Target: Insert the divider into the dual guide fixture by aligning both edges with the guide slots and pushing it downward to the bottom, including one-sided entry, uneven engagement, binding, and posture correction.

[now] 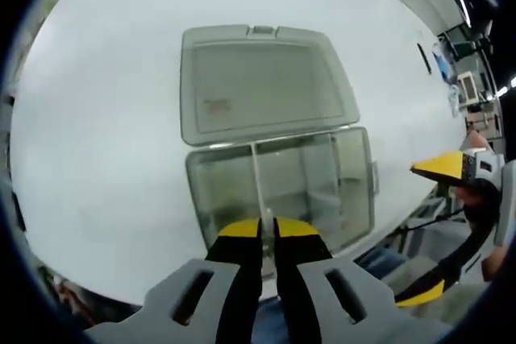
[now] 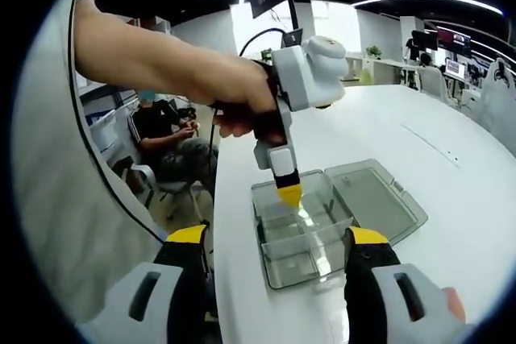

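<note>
A clear plastic box [image 1: 282, 191] stands on the white table [image 1: 105, 118], its hinged lid [image 1: 262, 82] lying open and flat beyond it. A thin clear divider [image 1: 257, 183] stands upright inside the box, running across it. My left gripper [image 1: 268, 227] is shut on the divider's near top edge. In the right gripper view, a hand holds the left gripper [image 2: 289, 195] pointing down into the box [image 2: 310, 251], next to the lid [image 2: 379, 199]. My right gripper [image 2: 278, 239] is open wide and empty, short of the box; it also shows beside the table [image 1: 435, 231].
The box sits close to the table's near edge [image 2: 222, 223]. A person [image 2: 161, 130] sits on a chair beyond that edge. A dark thin object [image 1: 424, 58] and small items lie at the table's far side. Desks and monitors [image 2: 447, 42] stand in the background.
</note>
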`<control>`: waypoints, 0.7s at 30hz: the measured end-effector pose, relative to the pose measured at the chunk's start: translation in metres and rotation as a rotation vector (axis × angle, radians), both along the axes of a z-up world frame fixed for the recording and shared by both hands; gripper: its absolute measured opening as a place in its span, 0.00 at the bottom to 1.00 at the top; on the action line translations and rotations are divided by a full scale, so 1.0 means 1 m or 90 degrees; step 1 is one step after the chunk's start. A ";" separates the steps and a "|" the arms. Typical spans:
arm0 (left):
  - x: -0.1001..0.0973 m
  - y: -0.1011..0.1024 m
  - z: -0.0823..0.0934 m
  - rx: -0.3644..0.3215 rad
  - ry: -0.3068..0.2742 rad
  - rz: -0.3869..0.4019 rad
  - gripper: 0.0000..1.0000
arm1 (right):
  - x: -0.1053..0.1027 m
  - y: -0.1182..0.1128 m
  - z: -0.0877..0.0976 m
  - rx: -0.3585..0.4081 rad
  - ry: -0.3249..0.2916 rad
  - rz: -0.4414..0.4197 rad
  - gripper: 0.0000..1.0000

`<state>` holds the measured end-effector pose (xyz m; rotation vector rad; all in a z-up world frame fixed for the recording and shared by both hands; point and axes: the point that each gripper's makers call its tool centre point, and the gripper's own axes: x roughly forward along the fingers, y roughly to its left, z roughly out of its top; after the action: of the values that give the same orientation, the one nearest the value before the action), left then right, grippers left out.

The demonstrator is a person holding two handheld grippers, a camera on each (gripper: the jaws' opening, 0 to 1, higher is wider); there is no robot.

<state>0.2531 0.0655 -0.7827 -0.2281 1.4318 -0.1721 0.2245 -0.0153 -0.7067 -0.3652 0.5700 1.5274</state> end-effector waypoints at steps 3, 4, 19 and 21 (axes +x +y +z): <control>-0.001 0.000 0.000 0.000 0.001 0.002 0.01 | 0.000 0.000 0.000 0.000 0.001 -0.001 0.65; -0.001 0.000 0.001 0.000 0.001 0.002 0.01 | -0.001 -0.001 0.000 0.000 0.000 -0.001 0.65; 0.000 -0.001 -0.001 0.034 0.008 -0.010 0.01 | -0.002 0.001 0.000 0.000 -0.001 0.001 0.65; 0.000 -0.001 -0.002 0.032 0.008 -0.004 0.01 | -0.002 0.001 -0.001 -0.002 -0.001 0.001 0.65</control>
<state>0.2533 0.0647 -0.7842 -0.1840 1.4484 -0.1397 0.2226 -0.0141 -0.7072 -0.3693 0.5705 1.5283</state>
